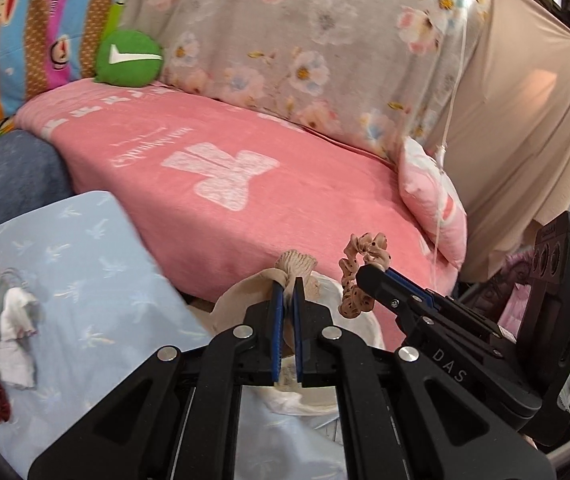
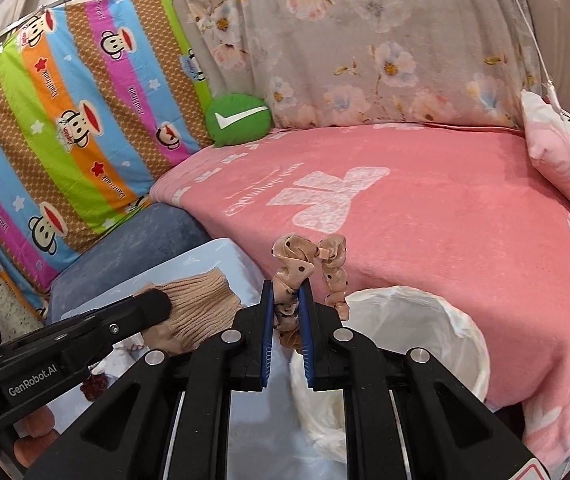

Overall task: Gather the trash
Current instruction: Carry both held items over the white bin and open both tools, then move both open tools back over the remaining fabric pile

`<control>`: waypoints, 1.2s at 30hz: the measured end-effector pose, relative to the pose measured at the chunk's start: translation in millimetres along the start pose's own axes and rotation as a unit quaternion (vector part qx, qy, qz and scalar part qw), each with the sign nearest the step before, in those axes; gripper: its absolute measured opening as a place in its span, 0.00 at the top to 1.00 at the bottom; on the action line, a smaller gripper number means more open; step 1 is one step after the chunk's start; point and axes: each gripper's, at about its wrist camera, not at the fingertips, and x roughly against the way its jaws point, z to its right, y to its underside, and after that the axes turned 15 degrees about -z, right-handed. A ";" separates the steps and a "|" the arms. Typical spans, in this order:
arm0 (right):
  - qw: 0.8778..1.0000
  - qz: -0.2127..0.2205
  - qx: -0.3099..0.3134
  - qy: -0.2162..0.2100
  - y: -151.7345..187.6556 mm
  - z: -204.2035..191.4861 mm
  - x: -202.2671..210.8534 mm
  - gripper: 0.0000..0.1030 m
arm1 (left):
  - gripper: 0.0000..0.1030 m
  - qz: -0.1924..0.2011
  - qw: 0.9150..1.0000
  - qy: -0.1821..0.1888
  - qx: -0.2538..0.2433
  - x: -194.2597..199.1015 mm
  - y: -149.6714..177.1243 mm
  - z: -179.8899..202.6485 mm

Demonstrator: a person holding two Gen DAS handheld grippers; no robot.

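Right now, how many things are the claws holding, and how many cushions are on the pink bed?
Polka-dot scrunchie, in the right claw: 1
Beige knit piece, in the left claw: 1
Green round cushion: 1
Pink pillow: 1
Total: 4

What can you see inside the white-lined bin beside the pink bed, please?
The bin shows only its crinkled white liner along the visible walls. Its bottom is hidden behind the right gripper, whose jaws hold a dotted scrunchie above the rim.
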 end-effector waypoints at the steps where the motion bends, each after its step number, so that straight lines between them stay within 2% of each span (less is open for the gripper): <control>1: 1.000 0.000 -0.005 0.004 0.8 7.8 1.3 0.88 | 0.96 -0.005 1.000 0.005 -0.006 -5.2 -1.0 6.5; 7: 0.999 0.001 -0.029 0.017 4.3 42.4 5.8 0.87 | 0.95 -0.031 0.999 0.017 -0.028 -32.2 -5.2 35.0; 13: 0.999 0.002 -0.039 0.025 5.7 58.6 6.6 0.81 | 0.94 -0.039 0.999 0.013 -0.024 -47.3 -8.1 42.1; 14: 0.999 0.002 -0.040 0.026 5.3 58.7 6.2 0.80 | 0.91 -0.040 0.999 0.011 -0.023 -48.7 -8.5 42.6; 16: 0.999 0.000 -0.044 0.026 4.0 61.6 4.7 0.79 | 0.78 -0.042 0.999 0.002 -0.018 -50.3 -9.1 42.5; 17: 0.999 -0.001 -0.046 0.024 3.8 62.6 4.2 0.76 | 0.68 -0.038 0.999 -0.006 -0.018 -48.7 -8.3 41.9; 18: 0.999 0.000 -0.048 0.021 3.7 63.3 3.6 0.69 | 0.59 -0.034 0.999 -0.011 -0.017 -47.7 -8.2 41.6; 20: 0.999 0.002 -0.049 0.019 4.6 62.0 4.9 0.63 | 0.51 -0.023 0.999 -0.020 -0.017 -43.7 -7.4 40.4; 33: 0.999 -0.004 -0.039 0.008 5.3 48.5 -1.4 0.62 | 0.51 -0.015 0.999 -0.048 0.008 -35.7 -3.0 20.7; 34: 0.999 -0.006 -0.037 0.007 6.2 46.7 -2.0 0.62 | 0.49 -0.014 0.998 -0.052 0.010 -33.9 -1.4 18.5; 36: 0.999 -0.010 -0.032 0.003 8.5 40.7 -4.3 0.61 | 0.40 -0.009 0.998 -0.063 0.013 -28.1 5.0 12.6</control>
